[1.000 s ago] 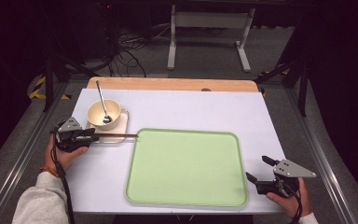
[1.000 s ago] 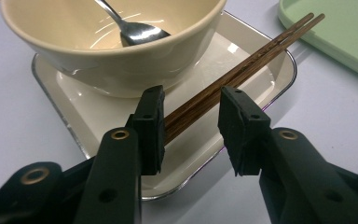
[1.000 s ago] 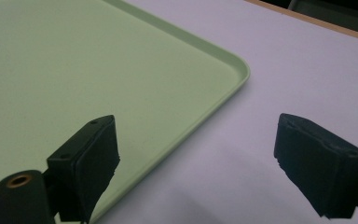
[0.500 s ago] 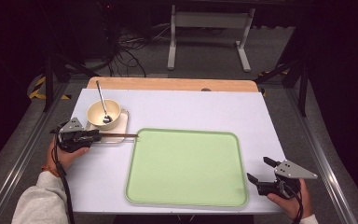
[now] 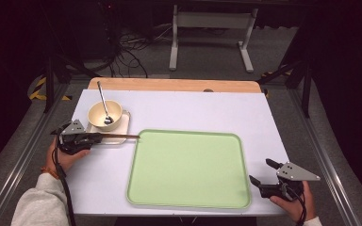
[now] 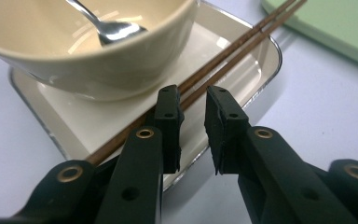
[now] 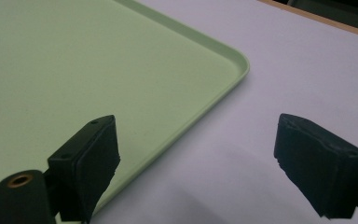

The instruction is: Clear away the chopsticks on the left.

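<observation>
White and broad, the surface (image 5: 188, 110) carries a large pale green plastic tray (image 5: 188, 167) near its front edge. Toward the left edge a cream ceramic bowl (image 5: 104, 115) holding a metal spoon (image 5: 103, 104) stands on a small clear rectangular dish (image 6: 242, 56). Two thin brown wooden chopsticks (image 6: 233, 49) lie across that dish beside the bowl. The left claw (image 6: 193, 109) has just been closing, its narrowed jaws around the chopsticks; contact cannot be told. The right claw (image 7: 196, 154) is spread wide at the front right corner beside the tray.
</observation>
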Demonstrator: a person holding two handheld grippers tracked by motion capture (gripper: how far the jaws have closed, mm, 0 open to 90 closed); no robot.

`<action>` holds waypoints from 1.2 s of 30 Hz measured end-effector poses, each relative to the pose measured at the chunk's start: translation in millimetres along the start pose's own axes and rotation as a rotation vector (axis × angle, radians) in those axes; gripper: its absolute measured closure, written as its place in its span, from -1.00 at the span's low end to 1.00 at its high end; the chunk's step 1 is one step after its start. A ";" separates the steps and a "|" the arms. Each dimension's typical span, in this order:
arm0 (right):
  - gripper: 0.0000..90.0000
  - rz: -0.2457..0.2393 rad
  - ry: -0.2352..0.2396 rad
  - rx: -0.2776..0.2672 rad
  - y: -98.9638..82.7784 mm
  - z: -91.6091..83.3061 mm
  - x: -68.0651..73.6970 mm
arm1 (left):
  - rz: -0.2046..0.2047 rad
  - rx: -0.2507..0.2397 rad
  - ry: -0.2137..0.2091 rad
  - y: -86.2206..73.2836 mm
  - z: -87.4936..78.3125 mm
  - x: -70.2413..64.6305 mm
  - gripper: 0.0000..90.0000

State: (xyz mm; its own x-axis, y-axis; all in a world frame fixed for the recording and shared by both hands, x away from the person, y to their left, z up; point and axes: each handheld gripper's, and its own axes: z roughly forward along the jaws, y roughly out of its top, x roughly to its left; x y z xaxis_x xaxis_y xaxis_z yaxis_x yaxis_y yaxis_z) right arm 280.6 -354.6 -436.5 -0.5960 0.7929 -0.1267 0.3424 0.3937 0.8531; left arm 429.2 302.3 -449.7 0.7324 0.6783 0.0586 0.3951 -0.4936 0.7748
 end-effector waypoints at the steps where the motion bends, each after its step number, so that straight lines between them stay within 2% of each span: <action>1: -0.69 0.000 0.000 0.000 -0.1 -0.1 -0.1 | -0.001 -0.021 0.009 0.5 -2.5 0.4 0.65; 4: -0.69 0.003 0.002 0.002 -0.6 0.2 -0.6 | -0.017 -0.047 0.025 0.2 -5.0 2.3 0.59; 8: -0.69 0.004 0.005 0.004 -0.8 0.5 -0.8 | -0.023 -0.007 0.000 -2.6 4.3 5.2 0.51; 11: -0.68 0.008 0.012 0.005 -1.0 0.8 -0.7 | -0.013 0.018 -0.024 -2.1 10.2 5.1 0.52; 13: -0.66 0.004 0.007 0.009 -1.1 1.1 -0.5 | 0.001 0.024 -0.037 -1.4 11.7 5.5 0.51; 16: -0.65 0.008 -0.005 0.001 -1.2 0.1 -1.1 | -0.002 0.025 -0.040 -1.2 12.1 5.4 0.52; 19: -0.65 0.009 -0.005 0.006 -2.0 -0.2 -1.9 | -0.002 0.032 -0.056 -0.9 11.6 5.4 0.63; 20: -0.65 0.010 -0.006 0.007 -2.2 -0.3 -1.8 | 0.013 0.041 -0.058 0.4 10.9 4.6 0.63; 23: -0.64 0.009 -0.017 -0.002 -1.6 -1.4 -1.9 | 0.060 0.075 -0.049 5.7 9.0 -0.7 0.80; 27: -0.64 0.016 -0.020 -0.006 -1.8 -2.1 -3.5 | 0.062 0.081 -0.057 6.9 9.4 -1.5 0.86; 36: -0.64 0.017 -0.016 -0.004 -1.6 -2.1 -3.2 | 0.091 0.135 -0.028 13.9 9.3 -6.9 0.90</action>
State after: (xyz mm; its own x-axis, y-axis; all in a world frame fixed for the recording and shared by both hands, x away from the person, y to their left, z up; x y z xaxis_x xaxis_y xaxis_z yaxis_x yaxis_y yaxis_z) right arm 280.4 -358.8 -436.4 -0.5784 0.8069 -0.1202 0.3497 0.3784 0.8571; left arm 434.8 285.7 -445.2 0.7829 0.6132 0.1053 0.3963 -0.6220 0.6753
